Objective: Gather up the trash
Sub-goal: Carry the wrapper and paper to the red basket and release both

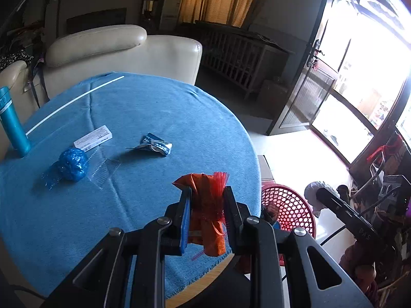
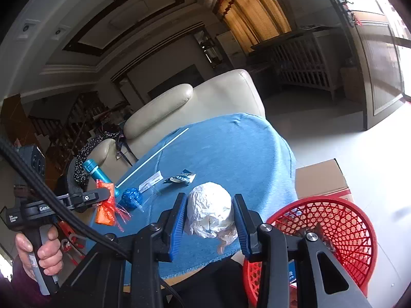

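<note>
In the left wrist view, an orange wrapper (image 1: 208,213) with a red fringed strip is pinched between the jaws of the left gripper (image 1: 208,195), which are drawn narrow around it; it is held above the near edge of the counter (image 1: 179,107), which is covered by a blue cloth; farther back on the cloth a crumpled blue bag (image 1: 72,163), a white packet (image 1: 93,137), a blue snack wrapper (image 1: 156,147), a white straw (image 1: 74,100) and a teal bottle (image 1: 12,123) are seen; a red mesh basket (image 1: 290,210) stands on the floor beside the counter, to the right; a cream sofa (image 1: 123,51) and a bright glass door (image 1: 359,77) are seen beyond.

In the right wrist view, a crumpled white paper ball (image 2: 210,209) is clamped between the jaws of the right gripper (image 2: 209,210), partly closed on it, over the near counter edge; the red mesh basket is seen just to the right, lower; a cardboard box (image 2: 321,177) stands behind it; at the left, the left gripper with the orange wrapper is gripped by a hand (image 2: 41,249).
</note>
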Action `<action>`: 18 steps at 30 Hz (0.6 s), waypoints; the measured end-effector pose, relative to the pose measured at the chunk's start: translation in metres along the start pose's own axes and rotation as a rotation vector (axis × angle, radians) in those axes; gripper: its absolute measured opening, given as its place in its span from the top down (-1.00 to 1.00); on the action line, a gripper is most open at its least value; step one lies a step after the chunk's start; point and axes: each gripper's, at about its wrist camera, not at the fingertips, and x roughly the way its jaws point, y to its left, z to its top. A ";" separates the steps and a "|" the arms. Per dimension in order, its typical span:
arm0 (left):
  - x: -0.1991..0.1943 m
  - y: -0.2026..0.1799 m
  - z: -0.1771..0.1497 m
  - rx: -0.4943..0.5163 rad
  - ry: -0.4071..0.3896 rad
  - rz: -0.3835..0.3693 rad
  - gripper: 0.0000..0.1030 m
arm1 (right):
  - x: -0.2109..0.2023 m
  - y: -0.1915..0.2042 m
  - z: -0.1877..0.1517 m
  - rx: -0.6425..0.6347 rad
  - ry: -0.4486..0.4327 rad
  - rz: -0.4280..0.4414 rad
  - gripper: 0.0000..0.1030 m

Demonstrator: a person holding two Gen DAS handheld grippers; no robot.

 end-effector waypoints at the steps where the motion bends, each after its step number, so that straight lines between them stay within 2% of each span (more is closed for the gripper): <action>1: 0.001 -0.001 0.000 0.003 0.002 -0.004 0.51 | -0.002 -0.002 0.000 0.005 -0.003 -0.004 0.25; 12: 0.010 -0.023 0.002 0.047 0.025 -0.042 0.51 | -0.014 -0.020 0.001 0.030 -0.022 -0.043 0.25; 18: 0.020 -0.043 0.006 0.085 0.034 -0.089 0.51 | -0.031 -0.044 0.004 0.062 -0.050 -0.107 0.25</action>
